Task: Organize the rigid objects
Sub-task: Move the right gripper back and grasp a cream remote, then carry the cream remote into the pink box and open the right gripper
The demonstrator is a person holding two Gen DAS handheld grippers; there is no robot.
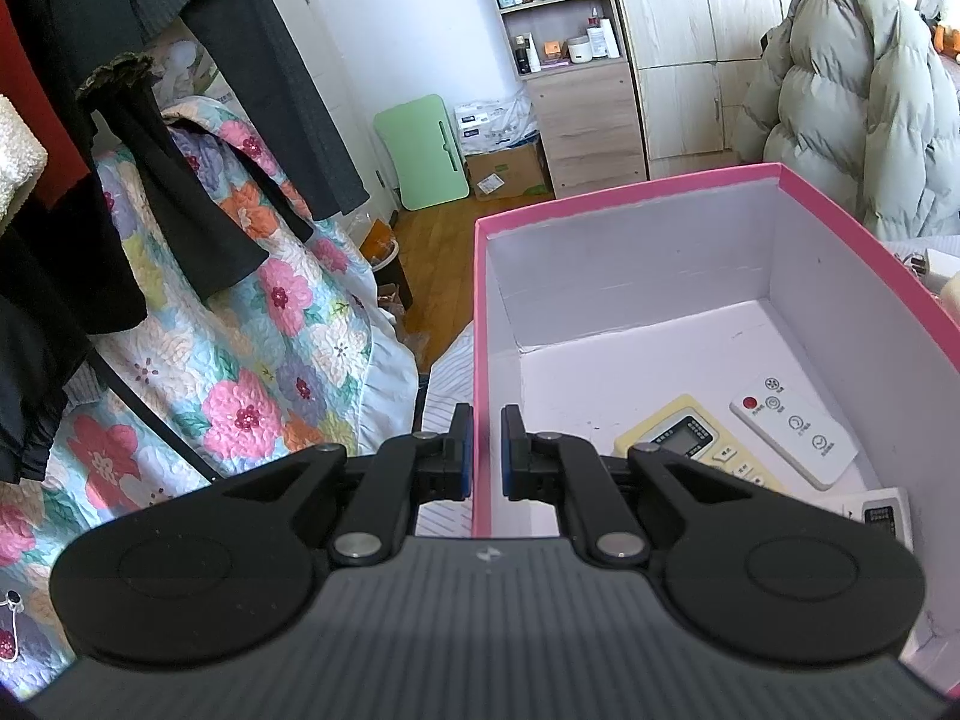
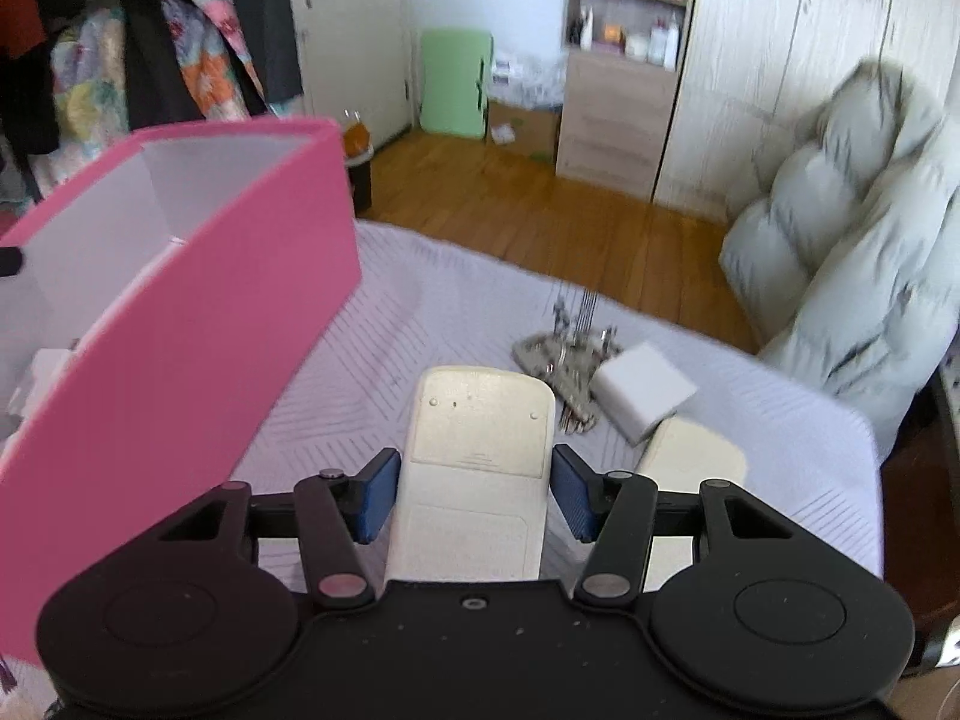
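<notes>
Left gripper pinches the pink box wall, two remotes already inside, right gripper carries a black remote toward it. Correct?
Not quite: the remote in the right gripper is cream-white, back side up, as the right wrist view shows. The left gripper does pinch the pink cardboard box wall, remotes inside.

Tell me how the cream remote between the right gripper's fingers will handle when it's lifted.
The cream remote looks like a rigid plastic shell, so it should stay stiff rather than sag. Its smooth, flat sides may slip against the right gripper unless the pads press squarely. It is long and gripped near one end, so the far end may dip.
</notes>
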